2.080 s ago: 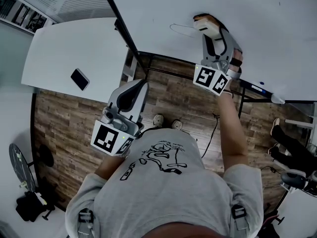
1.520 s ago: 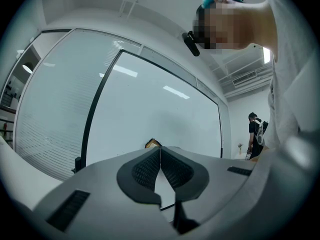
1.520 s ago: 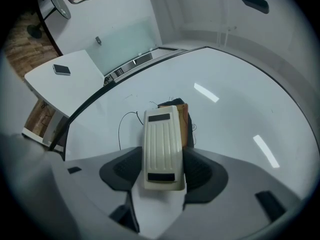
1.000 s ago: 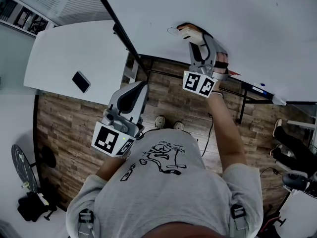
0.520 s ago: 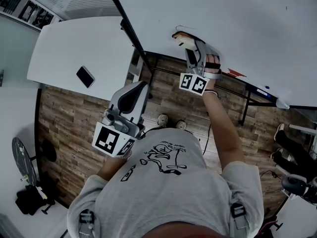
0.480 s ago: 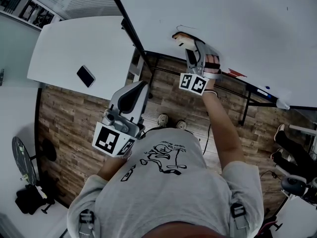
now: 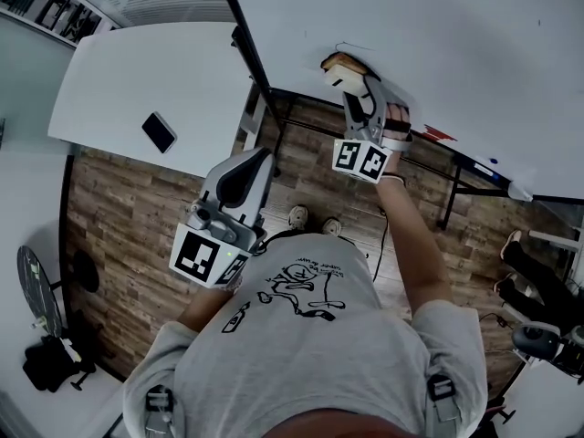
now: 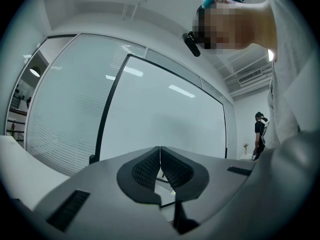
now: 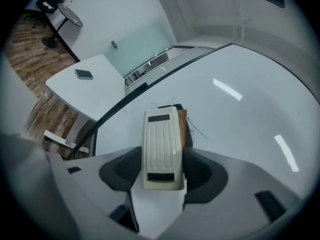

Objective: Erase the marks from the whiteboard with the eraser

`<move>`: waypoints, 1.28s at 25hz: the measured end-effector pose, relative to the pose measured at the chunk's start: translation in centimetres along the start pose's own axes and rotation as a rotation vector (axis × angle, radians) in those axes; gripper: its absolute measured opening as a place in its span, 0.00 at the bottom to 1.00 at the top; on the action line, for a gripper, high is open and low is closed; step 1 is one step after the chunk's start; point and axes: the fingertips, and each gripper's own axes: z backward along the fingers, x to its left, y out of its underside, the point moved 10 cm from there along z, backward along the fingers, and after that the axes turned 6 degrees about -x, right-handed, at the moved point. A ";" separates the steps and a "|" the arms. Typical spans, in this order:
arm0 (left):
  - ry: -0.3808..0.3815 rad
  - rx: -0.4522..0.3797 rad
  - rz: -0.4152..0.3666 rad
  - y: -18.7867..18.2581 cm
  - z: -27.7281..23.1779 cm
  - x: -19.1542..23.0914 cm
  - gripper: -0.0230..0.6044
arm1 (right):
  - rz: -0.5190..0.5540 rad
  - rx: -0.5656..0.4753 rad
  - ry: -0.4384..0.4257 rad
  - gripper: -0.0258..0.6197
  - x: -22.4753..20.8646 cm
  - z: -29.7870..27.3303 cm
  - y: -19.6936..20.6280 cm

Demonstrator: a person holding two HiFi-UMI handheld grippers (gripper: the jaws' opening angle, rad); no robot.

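Right gripper point(image 7: 356, 88): jaws pinching eraser point(image 7: 341, 65), flat on whiteboard point(image 7: 456, 35), shifted left since two seconds ago (faint marks point(image 9: 199, 129) alongside). Left gripper point(image 7: 256, 159): jaws pressed together, unmoved.

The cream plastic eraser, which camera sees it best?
The right gripper view: the cream plastic eraser fills the middle, clamped between the jaws. The head view shows it small, at the white whiteboard. The left gripper view misses it.

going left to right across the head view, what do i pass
phone on the white table → left gripper, shut and empty → eraser held in the right gripper at the whiteboard → another person's legs
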 end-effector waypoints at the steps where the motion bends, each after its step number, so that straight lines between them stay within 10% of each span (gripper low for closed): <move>1: 0.001 -0.003 0.002 0.0 0.1 0.1 0.07 | -0.016 -0.012 0.017 0.44 -1.0 0.5 -0.7; 12: 0.035 -0.028 0.020 0.1 0.1 0.6 0.07 | -0.100 -0.027 0.168 0.44 -10.5 0.5 -3.2; 32: 0.005 -0.013 0.028 0.3 0.7 2.1 0.07 | 0.030 0.020 0.063 0.44 -3.2 -3.3 -3.2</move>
